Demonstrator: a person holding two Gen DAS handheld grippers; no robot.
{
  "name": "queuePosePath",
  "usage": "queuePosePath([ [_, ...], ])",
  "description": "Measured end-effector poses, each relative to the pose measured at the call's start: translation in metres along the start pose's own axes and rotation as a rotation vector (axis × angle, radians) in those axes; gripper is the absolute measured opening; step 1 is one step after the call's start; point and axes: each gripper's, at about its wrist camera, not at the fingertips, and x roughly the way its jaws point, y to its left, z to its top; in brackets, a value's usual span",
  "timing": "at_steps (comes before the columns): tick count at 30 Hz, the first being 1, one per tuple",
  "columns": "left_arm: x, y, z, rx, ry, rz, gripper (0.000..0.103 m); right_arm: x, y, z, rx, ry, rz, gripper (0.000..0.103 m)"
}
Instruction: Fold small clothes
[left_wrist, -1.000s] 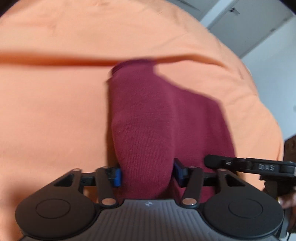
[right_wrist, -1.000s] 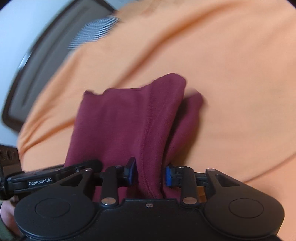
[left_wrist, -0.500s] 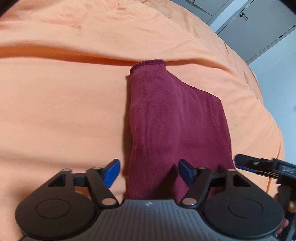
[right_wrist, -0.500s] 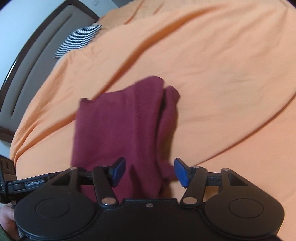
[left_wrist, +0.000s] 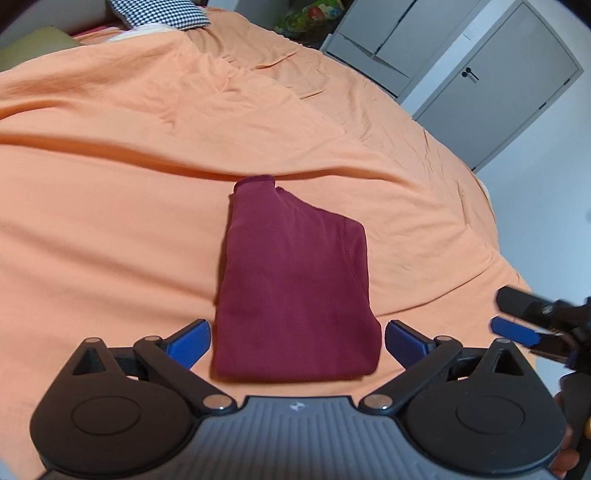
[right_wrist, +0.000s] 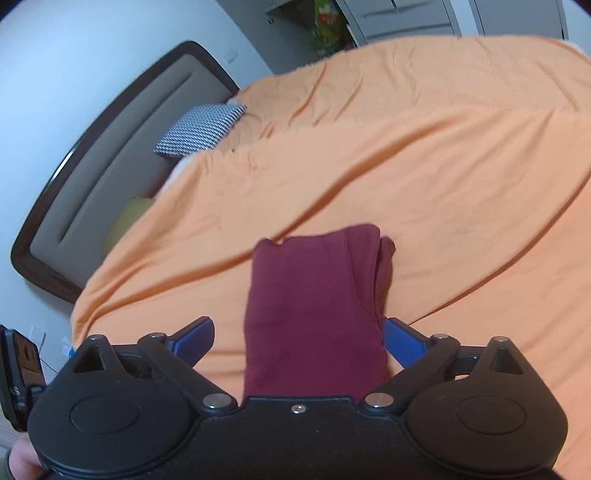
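A dark red garment (left_wrist: 295, 288) lies folded into a compact rectangle on the orange bedsheet (left_wrist: 110, 229). My left gripper (left_wrist: 297, 341) hovers above its near edge, jaws opening wide, blue pads (left_wrist: 190, 341) clear of the cloth on either side. In the right wrist view the same garment (right_wrist: 314, 314) lies flat below my right gripper (right_wrist: 297, 341), whose jaws are also opening, its blue pads (right_wrist: 404, 345) off the fabric. Nothing is held. The right gripper's blue pad and black frame show at the right edge of the left wrist view (left_wrist: 532, 328).
The orange sheet (right_wrist: 443, 184) covers the whole bed, with long creases. A checked pillow (right_wrist: 201, 129) and a padded headboard (right_wrist: 110, 162) lie at the far end. Grey wardrobe doors (left_wrist: 480, 74) stand beyond the bed. A yellow-green cushion (right_wrist: 129, 218) sits beside the headboard.
Both grippers spread their jaws and let go of the red garment, then rose and drew back. The garment now lies flat and folded on the sheet.
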Motion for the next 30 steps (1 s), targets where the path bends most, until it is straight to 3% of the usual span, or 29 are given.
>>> queuePosePath([
  [5, -0.025, -0.01, -0.015, -0.018, -0.025, 0.025, 0.102, -0.035, 0.02, -0.005, -0.069, -0.023, -0.044, 0.102],
  [9, -0.04, -0.026, -0.024, 0.035, -0.062, 0.102, 0.102, -0.042, 0.029, -0.013, -0.113, 0.036, -0.166, 0.102],
  [12, -0.055, -0.042, -0.031, 0.113, -0.136, 0.152, 0.103, -0.048, 0.027, -0.018, -0.1, 0.054, -0.188, 0.102],
  [15, -0.076, -0.062, -0.042, 0.201, -0.287, 0.226, 0.103, -0.056, 0.03, -0.02, -0.142, 0.022, -0.193, 0.102],
  [19, -0.093, -0.064, -0.037, 0.148, -0.331, 0.162, 0.103, -0.069, 0.034, -0.02, -0.183, -0.026, -0.184, 0.102],
  [23, -0.086, -0.053, -0.026, 0.063, -0.228, 0.088, 0.103, -0.075, 0.035, -0.015, -0.2, -0.046, -0.188, 0.102],
  [25, -0.074, -0.053, -0.022, 0.073, -0.145, 0.127, 0.102, -0.073, 0.037, -0.015, -0.217, -0.036, -0.191, 0.102],
  [30, -0.069, -0.057, -0.029, 0.103, -0.134, 0.172, 0.103, -0.064, 0.039, -0.021, -0.243, 0.019, -0.208, 0.102],
])
